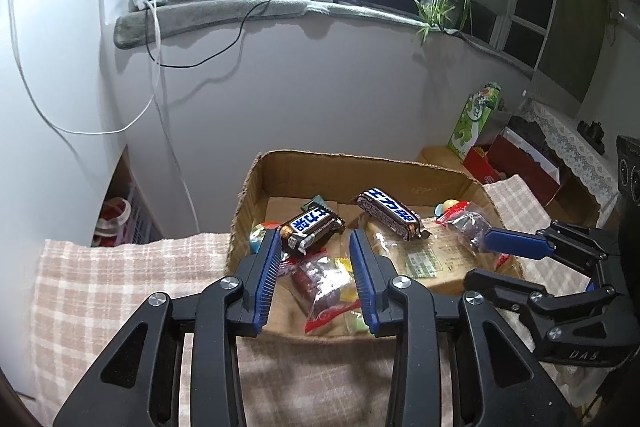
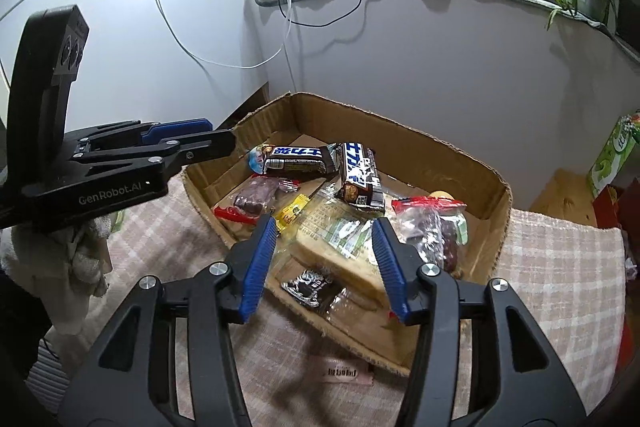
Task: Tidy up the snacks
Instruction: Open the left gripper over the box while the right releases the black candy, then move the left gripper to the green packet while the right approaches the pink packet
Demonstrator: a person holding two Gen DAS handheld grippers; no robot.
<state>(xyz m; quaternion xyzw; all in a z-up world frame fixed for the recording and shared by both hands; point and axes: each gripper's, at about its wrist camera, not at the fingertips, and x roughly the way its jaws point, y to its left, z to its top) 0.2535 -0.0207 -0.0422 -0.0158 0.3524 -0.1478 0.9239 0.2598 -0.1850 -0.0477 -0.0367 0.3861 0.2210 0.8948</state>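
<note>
A shallow cardboard box (image 1: 360, 171) (image 2: 436, 151) on a checked cloth holds several snacks: two dark chocolate bars (image 1: 310, 227) (image 1: 390, 213) (image 2: 296, 157) (image 2: 360, 175), red-edged bags of sweets (image 1: 328, 291) (image 2: 430, 227) and a clear-wrapped bread pack (image 2: 340, 251). My left gripper (image 1: 314, 275) is open and empty over the box's near edge. My right gripper (image 2: 324, 259) is open and empty above the bread pack; it also shows in the left wrist view (image 1: 516, 251). The left gripper also shows in the right wrist view (image 2: 208, 139) at the box's left rim.
The checked cloth (image 1: 120, 279) (image 2: 560, 267) surrounds the box. A pink snack packet (image 2: 344, 373) lies on the cloth in front of the box. A green carton (image 1: 474, 119) and red boxes (image 1: 520, 155) stand at the right. A white wall is behind.
</note>
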